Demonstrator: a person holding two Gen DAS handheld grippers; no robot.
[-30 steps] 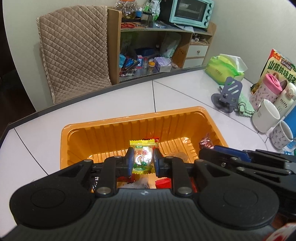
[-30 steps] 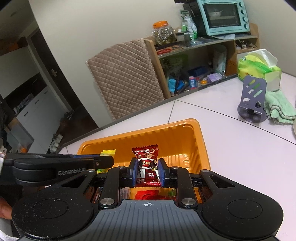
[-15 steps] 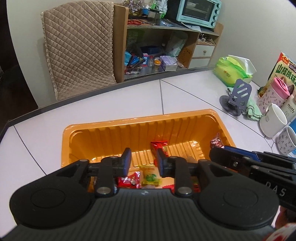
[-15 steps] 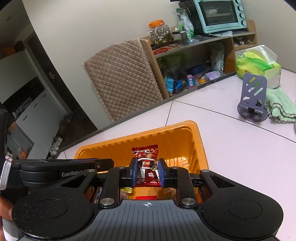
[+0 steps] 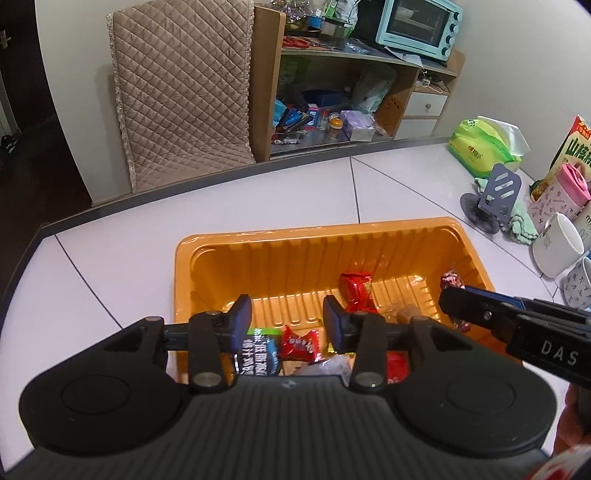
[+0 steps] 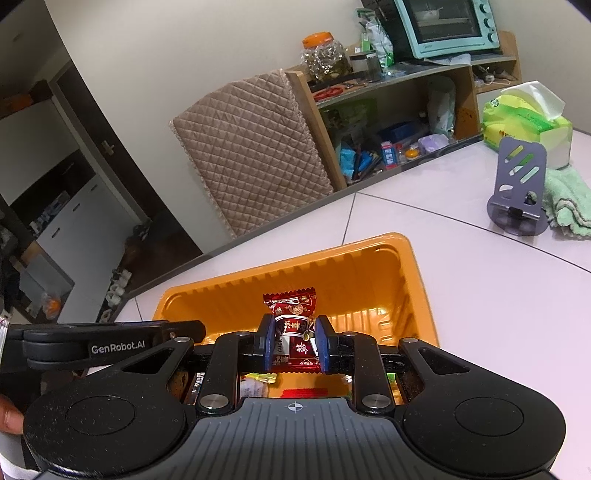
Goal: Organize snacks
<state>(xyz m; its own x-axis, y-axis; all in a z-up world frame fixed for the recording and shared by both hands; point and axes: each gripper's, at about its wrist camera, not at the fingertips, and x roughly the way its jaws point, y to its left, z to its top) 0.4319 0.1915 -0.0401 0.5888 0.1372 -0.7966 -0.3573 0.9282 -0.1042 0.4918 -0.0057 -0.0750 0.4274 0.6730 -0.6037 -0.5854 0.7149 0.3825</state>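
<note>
An orange plastic tray [image 5: 369,236] sits on the white table and also shows in the right wrist view [image 6: 417,280]. Several wrapped snacks lie in it, among them a red packet [image 5: 357,291] and a dark blue-black packet [image 5: 256,355]. My left gripper [image 5: 287,318] is open and empty above the tray's near side. My right gripper [image 6: 292,341] is shut on a dark red wrapped candy [image 6: 293,317] and holds it over the tray. The right gripper's body shows at the right of the left wrist view.
On the table to the right stand a grey phone stand [image 5: 495,199], a green cloth [image 6: 565,203], a green tissue pack [image 5: 484,147], white mugs [image 5: 557,251] and a pink bottle [image 5: 561,192]. A shelf with a teal oven [image 5: 417,26] and a quilted cover [image 5: 181,85] lie beyond the table edge.
My left gripper let go of the yellow-green candy into the tray, opened wide and drew back. My right gripper still holds the dark red candy over the tray.
</note>
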